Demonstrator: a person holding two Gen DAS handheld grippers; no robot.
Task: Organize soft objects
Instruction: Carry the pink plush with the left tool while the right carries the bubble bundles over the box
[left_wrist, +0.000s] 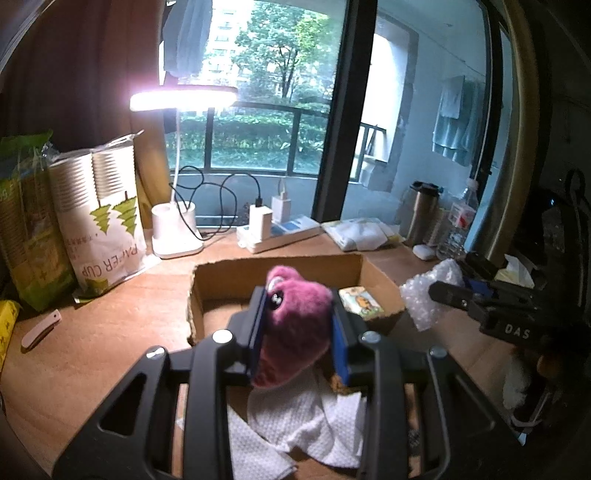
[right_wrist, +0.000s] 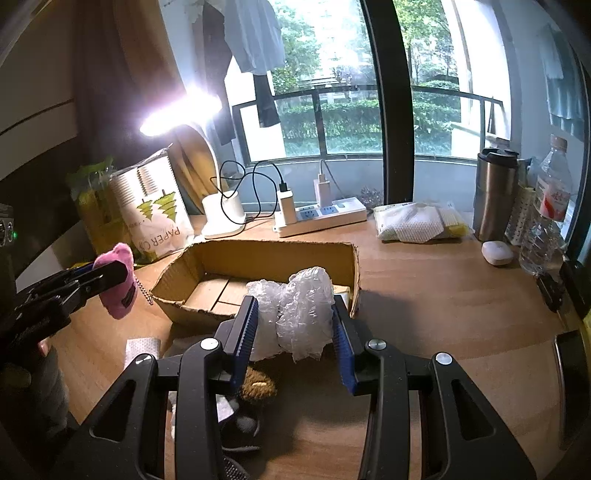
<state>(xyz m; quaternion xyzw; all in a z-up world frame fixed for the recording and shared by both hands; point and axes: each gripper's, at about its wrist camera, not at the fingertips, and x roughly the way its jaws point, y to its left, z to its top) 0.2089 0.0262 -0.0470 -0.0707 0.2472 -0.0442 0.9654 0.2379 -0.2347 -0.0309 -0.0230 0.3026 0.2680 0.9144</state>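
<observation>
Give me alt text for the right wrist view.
The right gripper clamps a wad of bubble wrap above a wooden desk, near an open cardboard box. At left, the left gripper holds a pink plush toy.

The black left gripper with blue pads (left_wrist: 300, 328) clamps a fuzzy magenta plush toy (left_wrist: 295, 325) between its jaws, while the matching right gripper (right_wrist: 295, 332) pinches a crumpled clear bubble-wrap wad (right_wrist: 295, 314), both angled downward.

Wooden desk (right_wrist: 424, 295): cardboard box (right_wrist: 258, 254) just ahead of tongs; lamp base (right_wrist: 221, 218), power strip (right_wrist: 325, 218) beyond; white cloth (left_wrist: 295, 424) beneath tongs.
</observation>
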